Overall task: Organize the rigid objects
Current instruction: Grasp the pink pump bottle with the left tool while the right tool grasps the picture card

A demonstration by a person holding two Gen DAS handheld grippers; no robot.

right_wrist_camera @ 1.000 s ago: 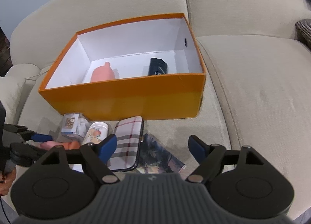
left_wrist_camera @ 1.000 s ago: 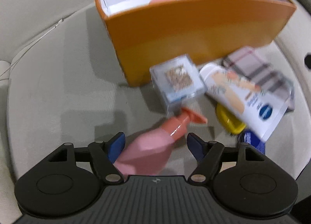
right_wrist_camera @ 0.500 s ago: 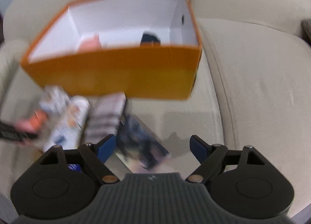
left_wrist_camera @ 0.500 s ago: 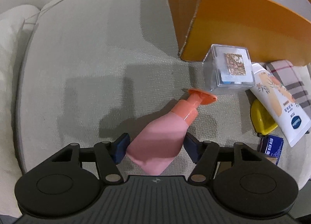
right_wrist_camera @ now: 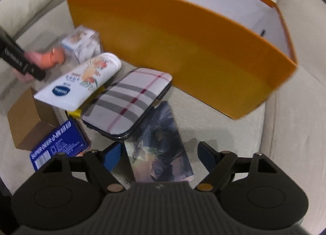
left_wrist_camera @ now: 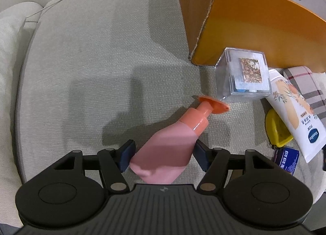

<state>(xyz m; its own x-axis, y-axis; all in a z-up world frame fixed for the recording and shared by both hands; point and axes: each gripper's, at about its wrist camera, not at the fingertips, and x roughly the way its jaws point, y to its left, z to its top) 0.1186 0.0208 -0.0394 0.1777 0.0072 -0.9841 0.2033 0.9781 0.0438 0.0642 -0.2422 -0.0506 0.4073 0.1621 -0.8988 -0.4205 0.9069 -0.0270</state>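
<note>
The left gripper (left_wrist_camera: 163, 151) is clamped on the pink pump bottle (left_wrist_camera: 169, 149), both blue pads pressing on the body, with the orange pump head (left_wrist_camera: 213, 104) pointing toward the clear cube box (left_wrist_camera: 243, 76). The bottle is on the sofa cushion (left_wrist_camera: 91, 62), near the front left corner of the orange box (right_wrist_camera: 183, 37). The right gripper (right_wrist_camera: 159, 156) has its fingers apart, holding nothing, above a dark picture card (right_wrist_camera: 161, 149).

To do this step well, I think the left gripper should lift the bottle straight up first, so the pump head does not push the cube box, then carry it over the front wall of the orange box before lowering. The grip is low on the body, so the bottle may swing.

The white tube (left_wrist_camera: 293, 121) carries a blue oval logo that seems to read "Vaseline". The blue pack (right_wrist_camera: 59, 143) shows "SUPER DEEP"; the rest is too small to read. A plaid case (right_wrist_camera: 126, 100) lies touching the tube
</note>
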